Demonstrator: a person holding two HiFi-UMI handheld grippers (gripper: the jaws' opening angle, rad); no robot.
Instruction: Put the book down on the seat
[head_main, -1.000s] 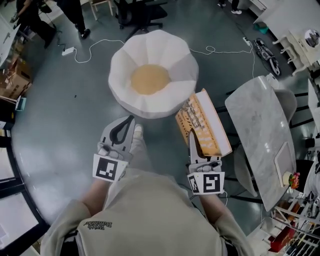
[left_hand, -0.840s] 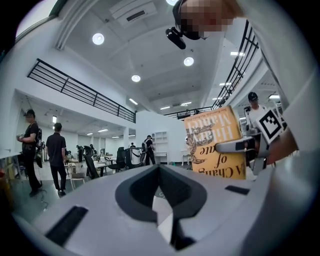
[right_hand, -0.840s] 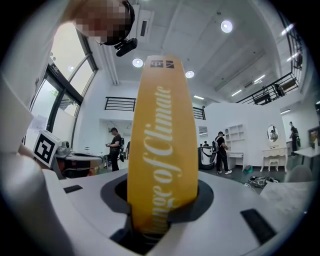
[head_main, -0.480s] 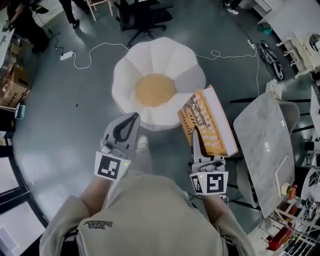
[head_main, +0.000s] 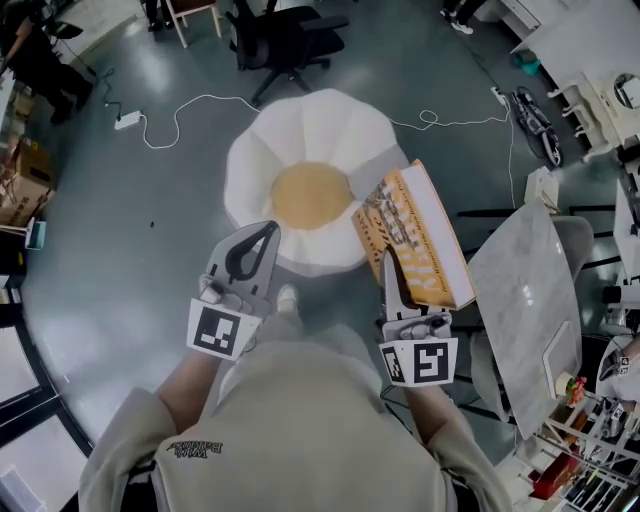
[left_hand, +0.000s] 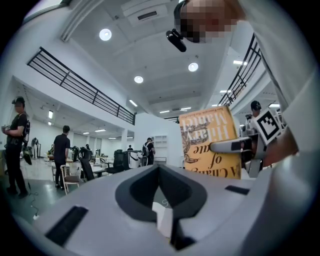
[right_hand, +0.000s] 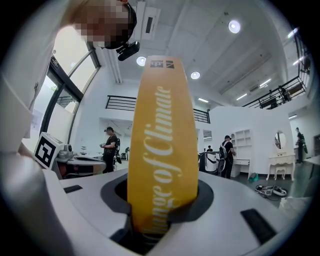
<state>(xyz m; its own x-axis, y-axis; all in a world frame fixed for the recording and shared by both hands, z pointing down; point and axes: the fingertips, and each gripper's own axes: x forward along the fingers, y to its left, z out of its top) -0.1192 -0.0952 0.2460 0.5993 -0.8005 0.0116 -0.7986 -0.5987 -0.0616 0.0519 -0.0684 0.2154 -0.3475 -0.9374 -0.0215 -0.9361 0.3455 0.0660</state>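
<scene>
A yellow-orange book (head_main: 415, 235) stands tilted on its edge in the air, just right of the white petal-shaped seat (head_main: 300, 130) with its tan cushion (head_main: 311, 194). My right gripper (head_main: 392, 270) is shut on the book's lower end; in the right gripper view the spine (right_hand: 160, 145) rises from between the jaws of the right gripper (right_hand: 161, 200). My left gripper (head_main: 268, 232) is shut and holds nothing, hovering at the seat's near edge. The left gripper view shows the left gripper (left_hand: 159, 169) with tips together, and the book's cover (left_hand: 207, 140) to its right.
A grey marble table (head_main: 525, 300) stands close on the right. A black office chair (head_main: 285, 35) is beyond the seat, and a white cable (head_main: 200, 100) trails over the grey floor. Shelves with clutter (head_main: 590, 460) sit at lower right. People stand far off.
The person has stepped forward, so the seat lies nearer. Both grippers and the book have moved toward it, and the book's top corner now overlaps the seat's right edge.
</scene>
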